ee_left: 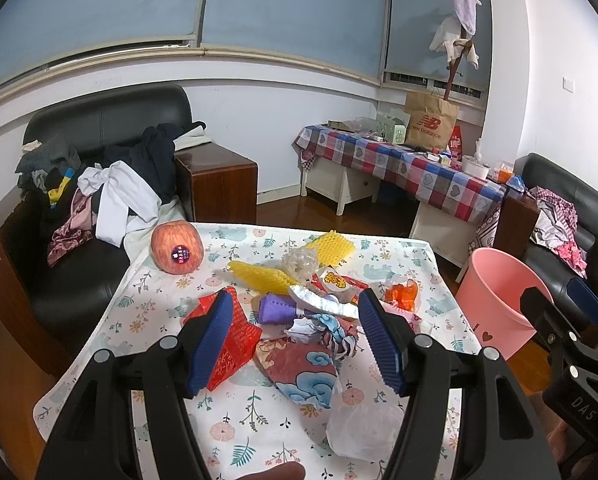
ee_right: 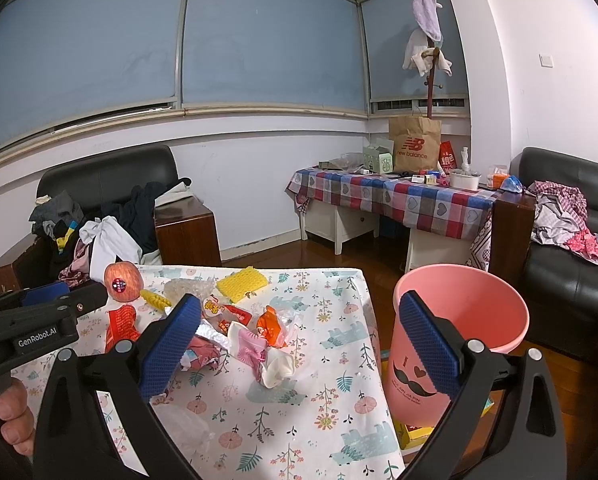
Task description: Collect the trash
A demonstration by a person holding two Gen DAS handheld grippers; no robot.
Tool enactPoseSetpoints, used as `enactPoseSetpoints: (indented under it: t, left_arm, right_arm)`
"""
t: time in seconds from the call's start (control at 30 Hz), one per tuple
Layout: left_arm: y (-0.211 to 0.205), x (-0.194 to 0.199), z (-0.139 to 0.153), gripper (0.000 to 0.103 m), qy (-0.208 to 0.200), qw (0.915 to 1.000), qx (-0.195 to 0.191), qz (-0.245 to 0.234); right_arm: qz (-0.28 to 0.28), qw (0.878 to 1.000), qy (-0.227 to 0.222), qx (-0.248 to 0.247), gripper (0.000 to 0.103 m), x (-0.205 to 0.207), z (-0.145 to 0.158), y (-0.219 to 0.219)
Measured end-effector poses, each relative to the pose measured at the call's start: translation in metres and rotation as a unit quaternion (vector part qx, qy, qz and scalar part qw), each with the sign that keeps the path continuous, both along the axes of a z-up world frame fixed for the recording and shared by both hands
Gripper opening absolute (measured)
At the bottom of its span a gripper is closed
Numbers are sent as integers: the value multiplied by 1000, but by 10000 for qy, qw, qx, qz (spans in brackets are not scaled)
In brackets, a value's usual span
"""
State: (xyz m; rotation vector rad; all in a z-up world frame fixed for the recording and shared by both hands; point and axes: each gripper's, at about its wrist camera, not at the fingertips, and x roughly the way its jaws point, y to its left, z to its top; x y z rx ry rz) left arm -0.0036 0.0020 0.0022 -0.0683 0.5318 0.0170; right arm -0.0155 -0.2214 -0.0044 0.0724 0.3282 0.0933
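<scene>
Covering the low table (ee_left: 431, 276) is a floral cloth, and the trash lies heaped toward its middle and near edge, with the pink wastebasket (ee_right: 459, 320) standing on the wooden floor just beside the table's right edge. The left gripper (ee_left: 295, 332) hangs over the heap with its blue-padded jaws spread wide, holding nothing; whether the left pad touches the red foil wrapper (ee_left: 239, 344) behind it cannot be told. The right gripper (ee_right: 295, 344) is likewise wide open and empty, one finger over the trash, the other in front of the wastebasket.

Only the left wrist view shows the large patterned wrapper (ee_left: 299, 368) with blue clouds by the near edge, the clear plastic bag (ee_left: 363, 424) next to it, and the purple foam piece (ee_left: 279, 308) mid-heap. Only the right wrist view shows the moustache print on the wastebasket's wall and a crumpled white paper (ee_right: 275, 368) lying apart from the heap, nearer the right edge.

Both views catch the apple (ee_left: 177, 246) at the far left corner, the yellow foam fruit nets (ee_left: 331, 244) along the far edge, and an orange wrapper (ee_right: 271, 326).
</scene>
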Motion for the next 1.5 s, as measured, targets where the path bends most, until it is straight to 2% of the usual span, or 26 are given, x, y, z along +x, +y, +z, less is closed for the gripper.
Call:
enactPoseSetpoints:
  t: [1.1, 1.5]
  left_arm:
    - [-1, 0, -1, 64, 12, 10000, -46, 5]
    - [-1, 4, -8, 64, 191, 9997, -118, 2]
  right_arm:
    - [-5, 10000, 41, -6, 100, 0, 0, 2]
    - [-29, 9999, 160, 19, 100, 4, -13, -2]
